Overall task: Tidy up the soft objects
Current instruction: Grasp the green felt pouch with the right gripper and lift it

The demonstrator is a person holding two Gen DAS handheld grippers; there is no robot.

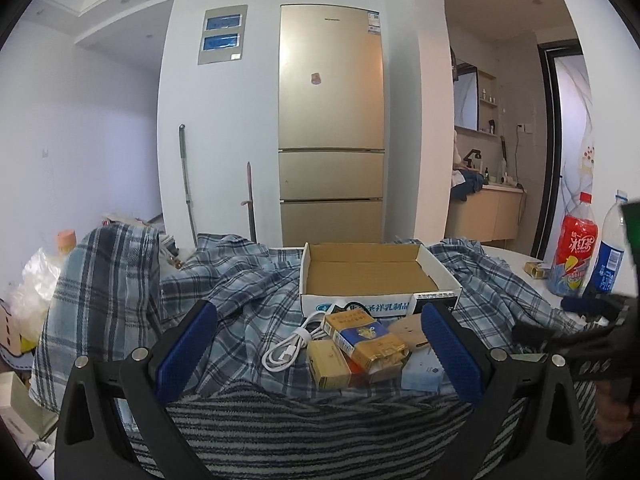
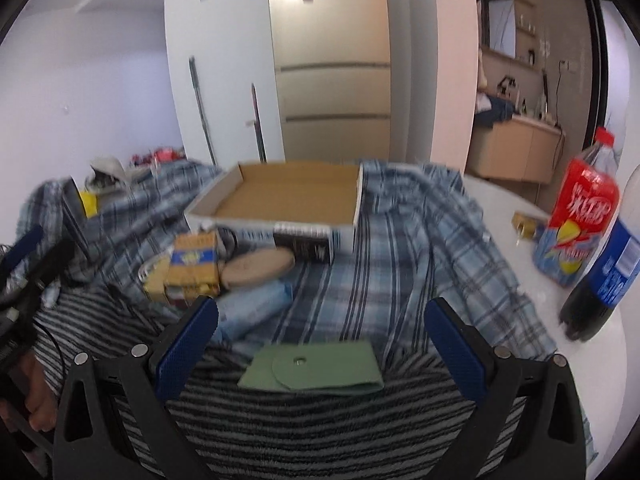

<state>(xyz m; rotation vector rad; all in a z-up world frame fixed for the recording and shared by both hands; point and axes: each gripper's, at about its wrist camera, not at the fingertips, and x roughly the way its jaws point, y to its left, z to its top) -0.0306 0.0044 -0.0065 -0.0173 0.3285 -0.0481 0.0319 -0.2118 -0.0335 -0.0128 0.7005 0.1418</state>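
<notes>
The right wrist view is smeared with motion blur, so the print on the packs (image 2: 194, 264) at 9 o'clock of centre cannot be read. There the cola bottle (image 2: 604, 280) is cut by the edge at 3 o'clock. In the left wrist view the right gripper (image 1: 580, 320) is cut off at 4 o'clock, its jaws unclear. The pale box (image 1: 424, 372) lies partly behind a blue pad (image 1: 452, 352). Shelf items at 2 o'clock are too small to tell.

A blue plaid cloth (image 1: 248, 280) is lying rumpled and spread across the table, bunching into folds around the open cardboard box (image 1: 368, 270) sitting on it. A grey-and-black striped fuzzy cloth (image 2: 320, 420) is lying flat in front of the box, overlapping the plaid cloth's near edge.
</notes>
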